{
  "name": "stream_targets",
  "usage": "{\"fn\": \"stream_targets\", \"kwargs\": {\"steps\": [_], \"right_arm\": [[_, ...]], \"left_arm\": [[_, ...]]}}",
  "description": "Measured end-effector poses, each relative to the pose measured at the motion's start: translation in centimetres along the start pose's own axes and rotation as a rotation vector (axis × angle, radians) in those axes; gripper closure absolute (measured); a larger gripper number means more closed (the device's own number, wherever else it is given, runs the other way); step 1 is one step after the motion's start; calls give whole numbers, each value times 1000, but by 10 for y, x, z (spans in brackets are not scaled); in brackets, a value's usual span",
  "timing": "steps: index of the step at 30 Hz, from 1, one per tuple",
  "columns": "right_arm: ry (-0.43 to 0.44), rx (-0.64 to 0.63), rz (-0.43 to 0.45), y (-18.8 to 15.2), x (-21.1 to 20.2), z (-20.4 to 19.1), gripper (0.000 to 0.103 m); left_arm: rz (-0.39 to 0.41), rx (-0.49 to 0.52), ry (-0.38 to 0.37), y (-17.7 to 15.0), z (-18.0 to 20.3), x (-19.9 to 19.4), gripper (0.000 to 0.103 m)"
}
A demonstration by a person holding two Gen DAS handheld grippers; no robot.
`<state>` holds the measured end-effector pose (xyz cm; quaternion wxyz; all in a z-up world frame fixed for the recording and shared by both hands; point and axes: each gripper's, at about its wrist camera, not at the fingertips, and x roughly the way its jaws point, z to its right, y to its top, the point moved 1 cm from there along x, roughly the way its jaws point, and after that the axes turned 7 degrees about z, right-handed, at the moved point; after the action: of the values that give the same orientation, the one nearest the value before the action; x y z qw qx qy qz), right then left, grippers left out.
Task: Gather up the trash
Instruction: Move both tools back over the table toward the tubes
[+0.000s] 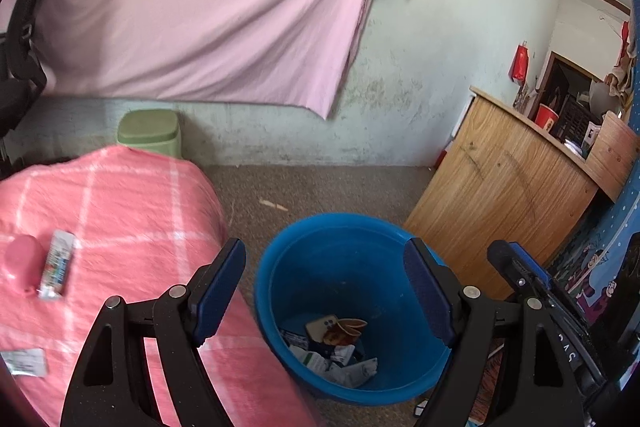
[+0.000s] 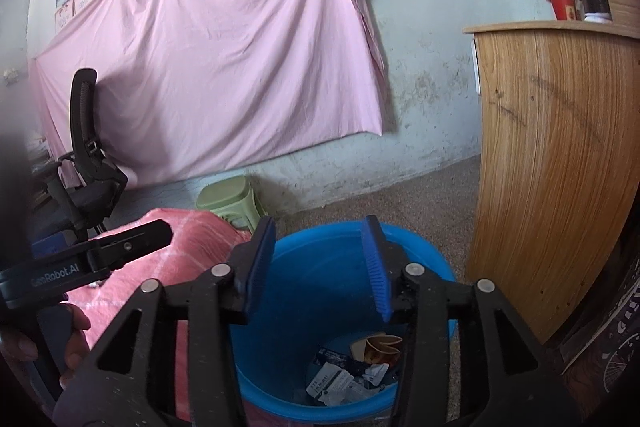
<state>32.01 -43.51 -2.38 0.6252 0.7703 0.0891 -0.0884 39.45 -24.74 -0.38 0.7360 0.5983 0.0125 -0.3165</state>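
- Down on the floor stands one blue bucket [image 1: 276, 267], just beside the near corner of the pink checked cover [image 1: 132, 211] on what may be a bed or a low surface; its rim nearly touches the hanging cloth.
- Inside the bucket lies the collected trash [image 1: 336, 355]: several crumpled white wrappers, too jumbled to count, plus one brown-orange packet [image 2: 378, 345] on top.
- Two tongs are in play. The left tongs [image 1: 324, 295] stand wide with nothing between the blue pads, framing the bucket from above the cover's edge.
- The right tongs [image 2: 318, 267] hover over the bucket's mouth, parted to a middling gap and empty.
- Three loose things rest on the cover: one printed tube-like wrapper [image 1: 56, 263] near its left edge, one pink round object [image 1: 22, 259] touching or just beside it, and one flat clear packet [image 1: 24, 361] at the near left edge.
- One green stool [image 1: 150, 133] stands behind the cover's far edge, against the wall.
- One wooden cabinet [image 1: 500, 195] stands to the right of the bucket, near but apart; bare floor [image 1: 320, 187] lies open between bucket, wall and cabinet.
- One black chair [image 2: 86, 147] stands at the left, beyond the cover.
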Motion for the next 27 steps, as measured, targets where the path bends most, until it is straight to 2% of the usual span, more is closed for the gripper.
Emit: {"fn": "stream_targets", "kwargs": {"steps": [7, 11, 12, 16, 19, 27], "right_arm": [[25, 19, 72, 13, -11, -19, 21], [55, 14, 116, 19, -16, -37, 2], [65, 14, 126, 20, -17, -42, 0], [106, 5, 169, 25, -22, -62, 0], [139, -1, 205, 27, -26, -78, 0], [235, -48, 254, 28, -30, -123, 0]], "left_arm": [[86, 31, 75, 13, -17, -38, 26], [138, 31, 120, 16, -33, -62, 22], [150, 32, 132, 17, -38, -69, 22], [192, 38, 186, 16, -55, -92, 21], [232, 26, 232, 16, -70, -111, 9], [348, 8, 335, 13, -108, -162, 2]]}}
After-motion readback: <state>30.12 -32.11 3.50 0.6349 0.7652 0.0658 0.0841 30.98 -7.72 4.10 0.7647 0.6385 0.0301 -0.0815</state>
